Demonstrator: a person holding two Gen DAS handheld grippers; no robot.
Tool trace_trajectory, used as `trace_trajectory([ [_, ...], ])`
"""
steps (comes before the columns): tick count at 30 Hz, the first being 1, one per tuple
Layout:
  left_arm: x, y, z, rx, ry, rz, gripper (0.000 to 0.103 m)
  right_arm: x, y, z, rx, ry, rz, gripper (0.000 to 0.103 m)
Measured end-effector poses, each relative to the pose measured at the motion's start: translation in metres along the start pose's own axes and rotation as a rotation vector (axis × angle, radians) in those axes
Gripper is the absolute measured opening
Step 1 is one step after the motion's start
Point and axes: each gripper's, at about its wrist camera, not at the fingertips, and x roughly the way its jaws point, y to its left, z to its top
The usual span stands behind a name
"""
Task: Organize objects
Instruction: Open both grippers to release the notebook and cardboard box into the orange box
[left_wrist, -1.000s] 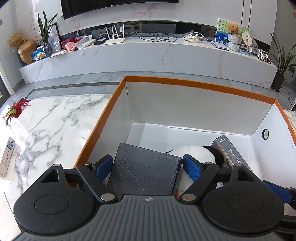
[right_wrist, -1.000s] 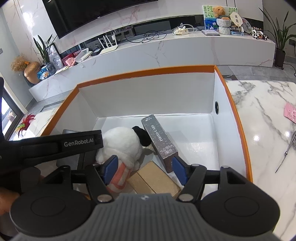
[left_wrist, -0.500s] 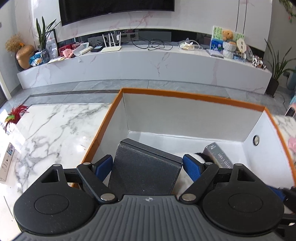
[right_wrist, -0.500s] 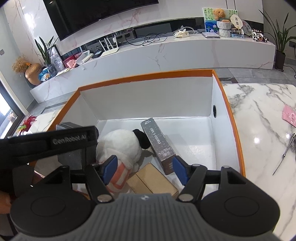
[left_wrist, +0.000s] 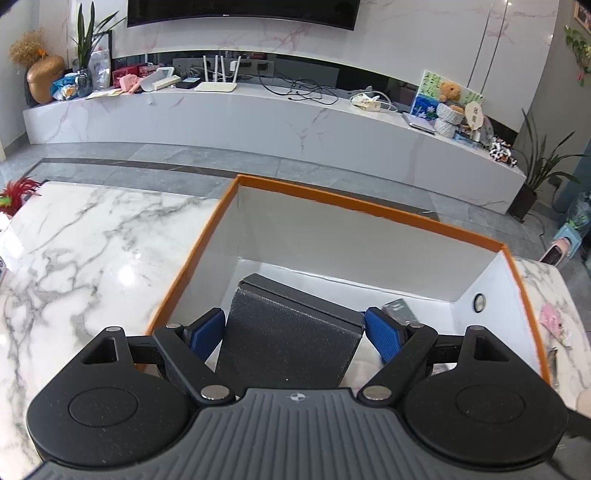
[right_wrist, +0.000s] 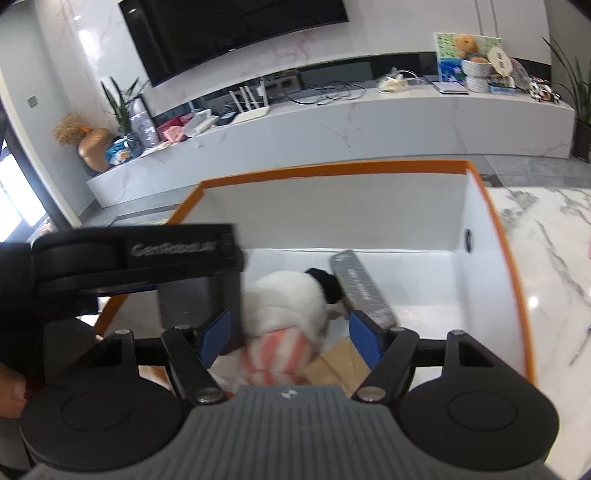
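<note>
Partly hidden, the dark box (left_wrist: 291, 343) sits pinched in the left gripper (left_wrist: 295, 332); right jaws spread.

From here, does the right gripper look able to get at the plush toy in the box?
Probably yes. The right gripper has just been opening, nothing pressed between its pads, and the plush toy lies just ahead of them inside the orange-rimmed box. The long grey box crowds one side.
</note>
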Motion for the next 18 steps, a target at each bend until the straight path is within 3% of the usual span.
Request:
trace_trajectory([
  [4,-0.001,-0.001,-0.001,0.002,0.002,-0.005,0.097,0.008,0.009,0.000,0.003,-0.046,0.011,0.073],
  [6,-0.002,0.000,-0.001,-0.001,0.003,-0.017,0.097,0.014,0.013,0.000,0.000,-0.063,-0.038,0.073],
  [8,-0.006,0.001,0.000,-0.007,-0.003,-0.032,0.097,0.024,0.013,0.000,0.002,-0.049,-0.075,0.073],
  [12,-0.013,0.004,0.003,0.002,-0.024,-0.029,0.097,0.033,0.010,-0.002,0.051,-0.022,-0.067,0.074],
  [18,-0.017,0.013,0.005,-0.025,-0.034,-0.018,0.097,0.029,0.014,-0.003,0.019,-0.026,-0.072,0.079],
])
